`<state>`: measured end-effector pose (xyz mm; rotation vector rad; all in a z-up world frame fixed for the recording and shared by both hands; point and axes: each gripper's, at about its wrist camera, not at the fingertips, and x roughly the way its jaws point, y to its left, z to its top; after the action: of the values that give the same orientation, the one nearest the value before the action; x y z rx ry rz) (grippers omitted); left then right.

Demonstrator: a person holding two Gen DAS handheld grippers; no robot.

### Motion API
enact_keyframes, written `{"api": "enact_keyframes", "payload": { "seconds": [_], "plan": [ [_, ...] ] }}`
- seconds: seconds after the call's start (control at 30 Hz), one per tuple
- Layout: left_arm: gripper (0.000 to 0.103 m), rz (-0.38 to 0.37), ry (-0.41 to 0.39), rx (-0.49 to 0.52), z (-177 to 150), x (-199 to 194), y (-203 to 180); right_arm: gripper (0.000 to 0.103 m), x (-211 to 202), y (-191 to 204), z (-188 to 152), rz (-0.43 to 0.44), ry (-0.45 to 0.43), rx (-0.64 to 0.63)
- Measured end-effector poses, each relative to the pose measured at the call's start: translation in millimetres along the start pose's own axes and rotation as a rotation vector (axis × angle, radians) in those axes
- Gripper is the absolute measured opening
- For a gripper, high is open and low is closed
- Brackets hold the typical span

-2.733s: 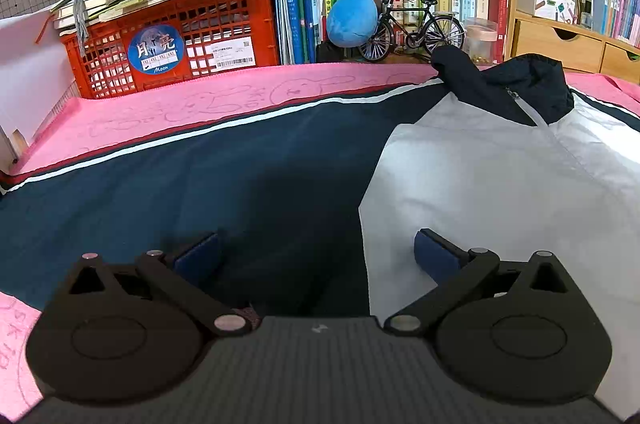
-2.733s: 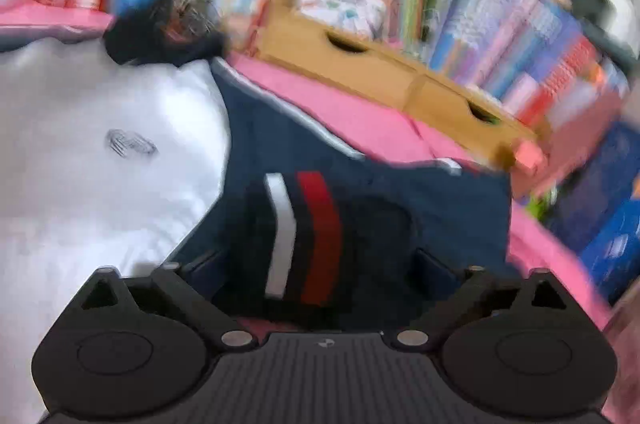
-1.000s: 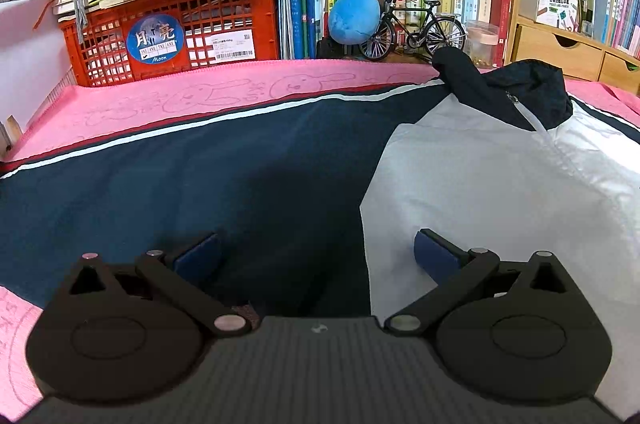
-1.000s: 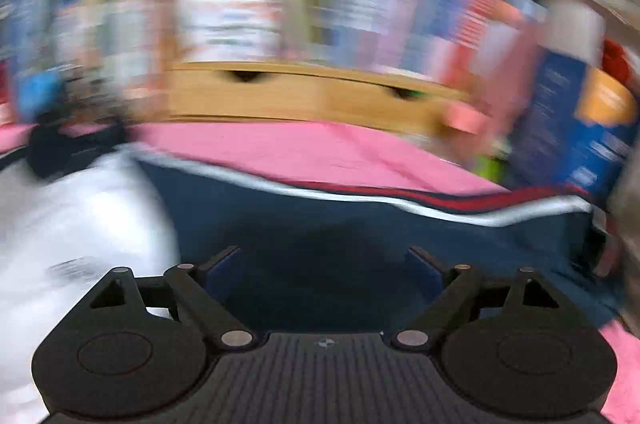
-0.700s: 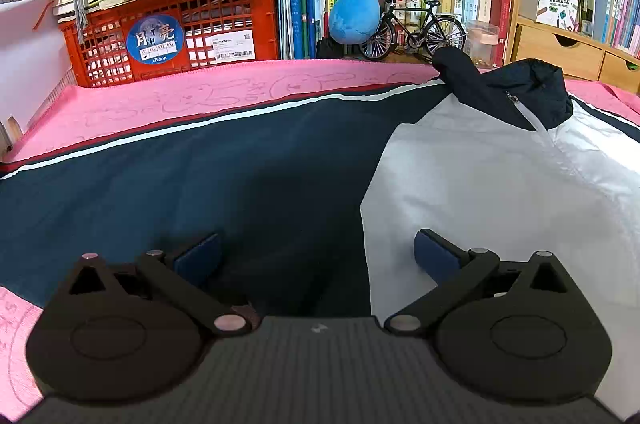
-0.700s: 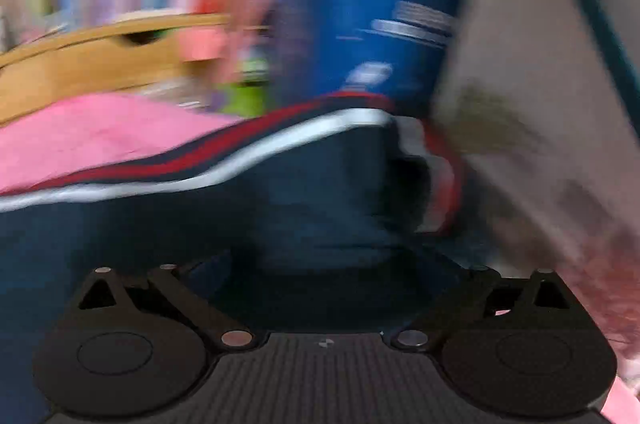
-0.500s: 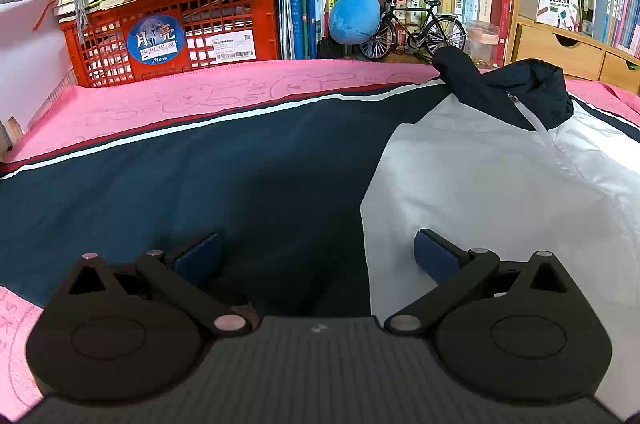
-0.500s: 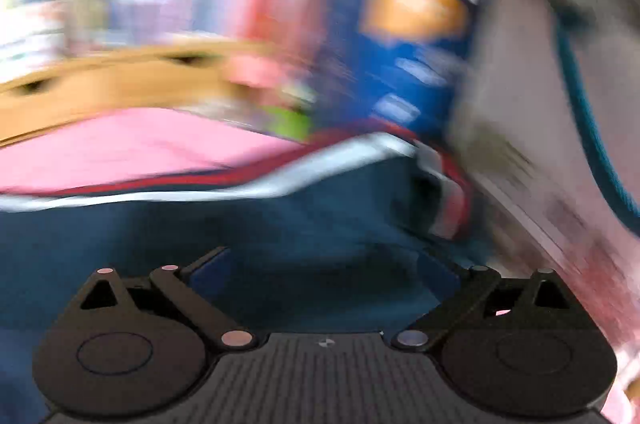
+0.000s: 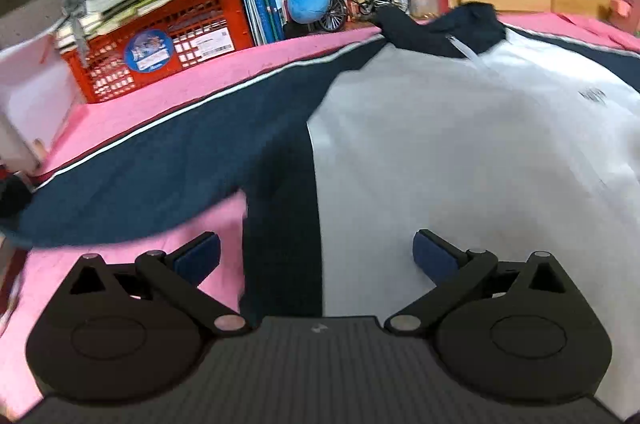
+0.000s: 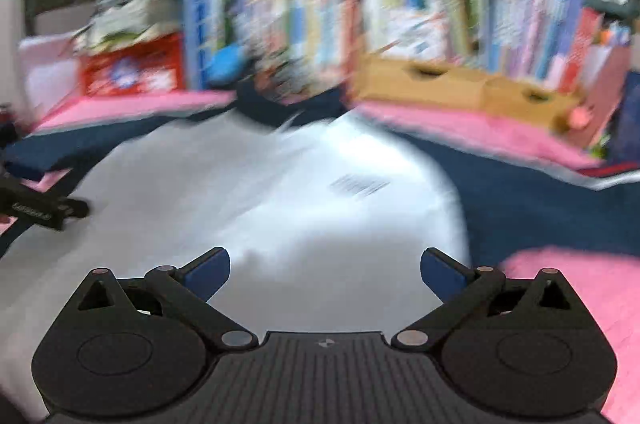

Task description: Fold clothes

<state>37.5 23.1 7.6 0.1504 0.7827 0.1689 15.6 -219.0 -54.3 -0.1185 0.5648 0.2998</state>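
A: Where's the jacket (image 9: 440, 127)?

B: Spread flat, front up, on the pink counter (image 9: 168, 83), collar toward twelve o'clock by the books, one navy sleeve (image 9: 152, 175) stretched out toward nine o'clock. Laid open like that, I'd say, so each sleeve can fold across the white chest.

A: And the fingers?

B: The left gripper (image 9: 316, 252) hovers over the side seam at six o'clock, its fingers spread wide, nothing between them. The right gripper (image 10: 325, 274) likewise, fingers fully apart above the white panel, empty. Both seem poised to choose a grasp point.
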Motion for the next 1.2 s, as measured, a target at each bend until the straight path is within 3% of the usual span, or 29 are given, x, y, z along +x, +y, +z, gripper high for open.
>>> {"api": "enact_keyframes", "payload": {
  "seconds": [0.07, 0.17, 0.4, 0.63, 0.8, 1.0, 1.2],
  "plan": [
    [0.103, -0.030, 0.010, -0.025, -13, -18, -1, 0.103, -1, 28, -11, 0.026, 0.030, -0.005],
    [0.103, -0.065, 0.024, -0.046, -33, -42, -4, 0.103, -21, 56, -27, -0.044, 0.020, 0.031],
    [0.103, -0.081, -0.018, -0.034, -75, -104, -16, 0.103, -91, 50, -61, -0.052, 0.009, 0.149],
    [0.103, -0.138, -0.080, -0.052, -124, -176, -27, 0.103, -183, 69, -96, -0.080, -0.056, 0.166],
    [0.103, -0.175, -0.089, -0.061, -149, -210, -25, 0.103, -237, 94, -113, -0.081, -0.099, 0.093],
    [0.103, -0.170, -0.076, -0.073, -152, -210, -27, 0.103, -244, 99, -106, -0.112, -0.083, 0.067],
    [0.103, -0.167, -0.061, -0.070, -161, -211, -29, 0.103, -239, 94, -117, -0.081, -0.058, 0.077]
  ]
}}
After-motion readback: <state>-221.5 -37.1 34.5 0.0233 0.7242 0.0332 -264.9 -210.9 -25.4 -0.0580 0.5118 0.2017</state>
